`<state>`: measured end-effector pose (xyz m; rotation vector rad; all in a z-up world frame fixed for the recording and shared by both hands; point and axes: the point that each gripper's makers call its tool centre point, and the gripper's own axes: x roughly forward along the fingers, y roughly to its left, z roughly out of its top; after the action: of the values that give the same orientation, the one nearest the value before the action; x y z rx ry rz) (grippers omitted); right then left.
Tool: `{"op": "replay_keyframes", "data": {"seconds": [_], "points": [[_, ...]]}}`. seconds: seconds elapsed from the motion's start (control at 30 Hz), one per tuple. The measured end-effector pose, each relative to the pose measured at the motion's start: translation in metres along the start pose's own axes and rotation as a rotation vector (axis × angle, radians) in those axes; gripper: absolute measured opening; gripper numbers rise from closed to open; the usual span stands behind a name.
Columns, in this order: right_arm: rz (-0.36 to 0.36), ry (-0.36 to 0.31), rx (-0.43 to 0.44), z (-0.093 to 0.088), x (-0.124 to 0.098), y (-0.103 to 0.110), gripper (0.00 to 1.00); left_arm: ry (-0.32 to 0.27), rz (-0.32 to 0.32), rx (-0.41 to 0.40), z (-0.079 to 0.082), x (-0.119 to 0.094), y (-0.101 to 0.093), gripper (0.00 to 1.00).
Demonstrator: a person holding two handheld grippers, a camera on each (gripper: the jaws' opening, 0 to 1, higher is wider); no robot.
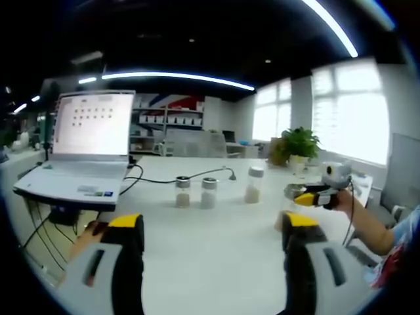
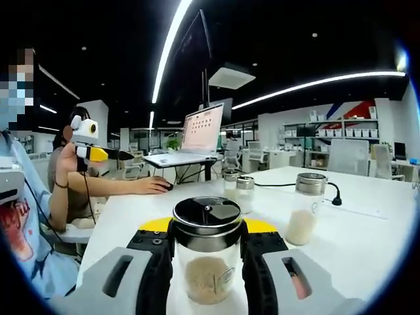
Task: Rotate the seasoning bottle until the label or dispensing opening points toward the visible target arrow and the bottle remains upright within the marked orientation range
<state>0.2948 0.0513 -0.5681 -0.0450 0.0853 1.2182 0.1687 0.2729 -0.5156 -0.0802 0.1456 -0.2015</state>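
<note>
A glass seasoning bottle (image 2: pixel 206 262) with a black dispensing lid, part full of pale powder, stands upright between the jaws of my right gripper (image 2: pixel 207 226), which is shut on it. In the left gripper view the right gripper (image 1: pixel 314 195) is held by a hand at the right, above the white table (image 1: pixel 216 249). My left gripper (image 1: pixel 213 223) is open over the table with nothing between its jaws; it also appears raised in a hand as the left gripper (image 2: pixel 98 153) at the far left of the right gripper view.
Three more bottles (image 1: pixel 183 191) (image 1: pixel 209 192) (image 1: pixel 254 184) stand mid-table, seen as bottles (image 2: pixel 305 210) (image 2: pixel 245 187) (image 2: pixel 230 178) in the right gripper view. An open laptop (image 1: pixel 85 144) sits on a side desk, a black cable (image 1: pixel 197 176) behind the bottles. A hand (image 2: pixel 154 186) rests on the table edge.
</note>
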Motion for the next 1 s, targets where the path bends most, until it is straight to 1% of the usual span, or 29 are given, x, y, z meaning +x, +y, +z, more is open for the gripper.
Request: {"op": "replay_keyframes", "data": {"seconds": [0.23,0.4,0.83,1.0], "points": [[-0.025,-0.009,0.001,-0.0007,0.0008,-0.0002,0.39,0.002,0.0,0.001,-0.0003,0.0007,0.0002,0.92],[-0.042,-0.003,0.001,-0.0009,0.0015,0.0001,0.39,0.0,0.001,0.002,-0.0001,0.0003,-0.0007,0.92],[-0.164,0.004,0.0,-0.0026,0.0013,-0.0018,0.39,-0.006,0.005,0.0,0.0014,-0.0005,0.0019,0.92],[-0.205,-0.008,0.003,-0.0033,0.0001,-0.0027,0.39,-0.007,0.003,0.001,0.001,0.0001,-0.0001,0.92]]}}
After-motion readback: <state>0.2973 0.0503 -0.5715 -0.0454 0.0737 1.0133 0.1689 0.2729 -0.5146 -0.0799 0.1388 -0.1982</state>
